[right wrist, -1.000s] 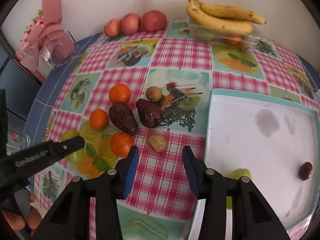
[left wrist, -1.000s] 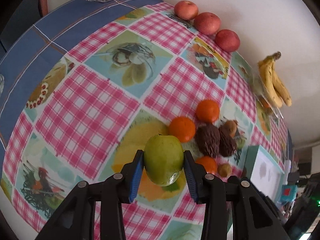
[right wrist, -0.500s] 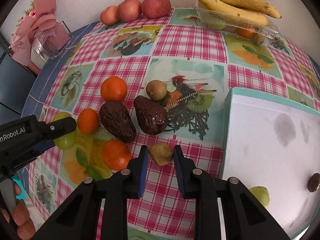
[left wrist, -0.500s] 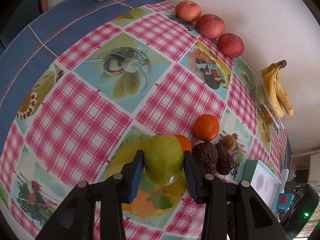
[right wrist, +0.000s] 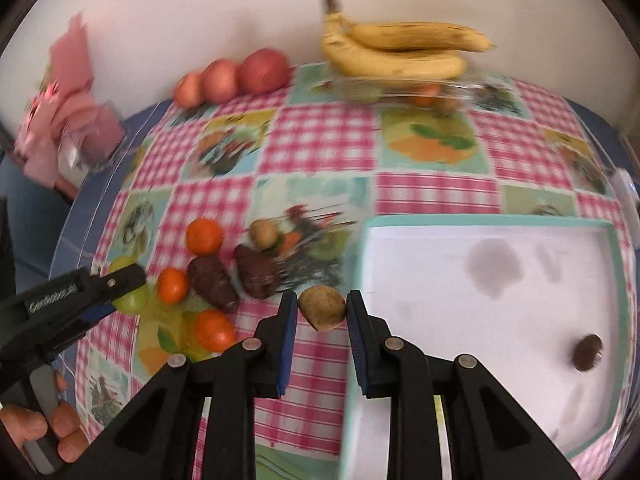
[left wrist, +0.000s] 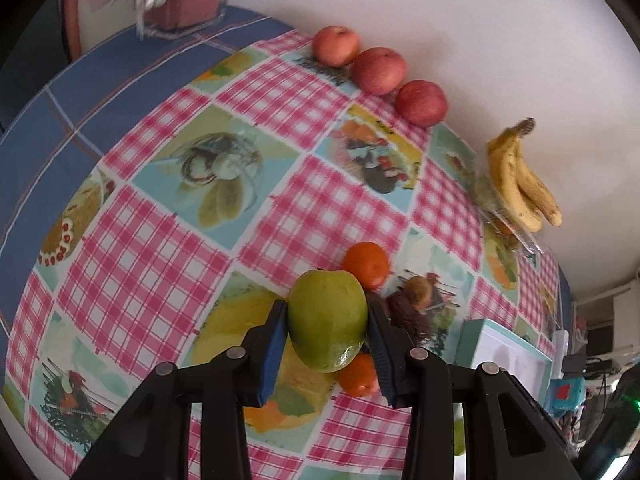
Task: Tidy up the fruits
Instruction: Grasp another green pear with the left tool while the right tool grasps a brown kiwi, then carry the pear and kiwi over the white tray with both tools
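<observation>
My left gripper [left wrist: 328, 344] is shut on a green apple [left wrist: 327, 320] and holds it above the checked tablecloth; it also shows in the right wrist view [right wrist: 128, 288]. My right gripper [right wrist: 322, 320] is shut on a small brown kiwi [right wrist: 322, 306], held beside the left rim of the white tray [right wrist: 500, 280]. Three oranges [right wrist: 204, 236] [right wrist: 173, 286] [right wrist: 214, 330], two dark avocados [right wrist: 256, 272] and another kiwi [right wrist: 264, 233] lie on the cloth between the grippers.
Three red apples [left wrist: 378, 70] line the wall at the back. Bananas [right wrist: 400, 50] rest on a clear box. A dark fruit [right wrist: 587, 353] lies in the tray. A pink bouquet in a clear holder [right wrist: 76, 132] stands at the far left.
My right gripper closed on the small brown kiwi and lifted it toward the tray. My left gripper, still holding the green apple, rose and moved over the oranges.
</observation>
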`<action>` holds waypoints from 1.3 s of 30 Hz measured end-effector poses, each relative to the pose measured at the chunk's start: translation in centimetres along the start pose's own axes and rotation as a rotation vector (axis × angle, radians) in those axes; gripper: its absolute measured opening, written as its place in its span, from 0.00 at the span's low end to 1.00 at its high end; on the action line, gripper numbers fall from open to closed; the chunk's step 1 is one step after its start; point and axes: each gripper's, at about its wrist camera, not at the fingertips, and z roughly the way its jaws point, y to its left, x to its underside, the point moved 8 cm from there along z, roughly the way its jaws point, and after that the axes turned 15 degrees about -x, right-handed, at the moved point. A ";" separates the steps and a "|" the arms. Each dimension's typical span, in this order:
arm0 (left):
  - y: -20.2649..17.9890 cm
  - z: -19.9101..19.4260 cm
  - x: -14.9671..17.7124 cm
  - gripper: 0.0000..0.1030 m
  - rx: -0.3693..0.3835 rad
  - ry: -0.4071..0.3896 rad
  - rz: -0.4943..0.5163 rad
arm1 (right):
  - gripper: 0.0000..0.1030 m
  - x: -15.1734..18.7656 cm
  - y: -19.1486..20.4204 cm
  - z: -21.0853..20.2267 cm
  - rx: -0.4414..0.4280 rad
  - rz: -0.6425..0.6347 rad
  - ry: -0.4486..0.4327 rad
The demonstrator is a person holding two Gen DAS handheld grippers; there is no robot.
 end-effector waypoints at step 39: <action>-22.9 4.5 10.9 0.40 0.021 0.042 0.530 | 0.26 0.4 -22.0 -6.8 0.213 0.357 -0.134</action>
